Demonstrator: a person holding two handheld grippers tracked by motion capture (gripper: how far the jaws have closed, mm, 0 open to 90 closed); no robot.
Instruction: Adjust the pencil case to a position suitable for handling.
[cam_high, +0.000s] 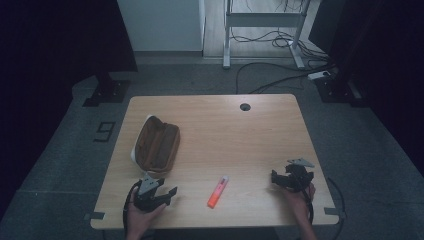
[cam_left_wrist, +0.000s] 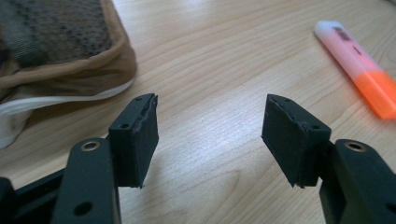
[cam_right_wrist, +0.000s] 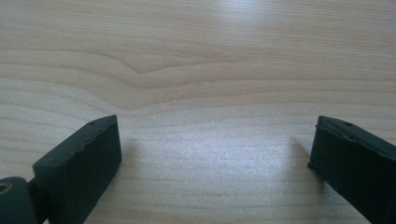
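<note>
— Where is the orange highlighter (cam_high: 218, 192) lying?

— It is lying on the wooden table (cam_high: 240, 140), low of centre, between both grippers and touching neither.

— And the jaws?

— The left gripper (cam_high: 172, 192) is resting at the highlighter's nine o'clock, jaws spread, gripping nothing. The right gripper (cam_high: 274, 177) is sitting at three o'clock, jaws likewise released. A brown pencil case (cam_high: 156, 145) is lying at ten o'clock.

A recording lab: wooden table (cam_high: 260, 135) between dark curtains (cam_high: 55, 40), floor cables (cam_high: 270, 75), a desk frame (cam_high: 262, 20) behind
</note>
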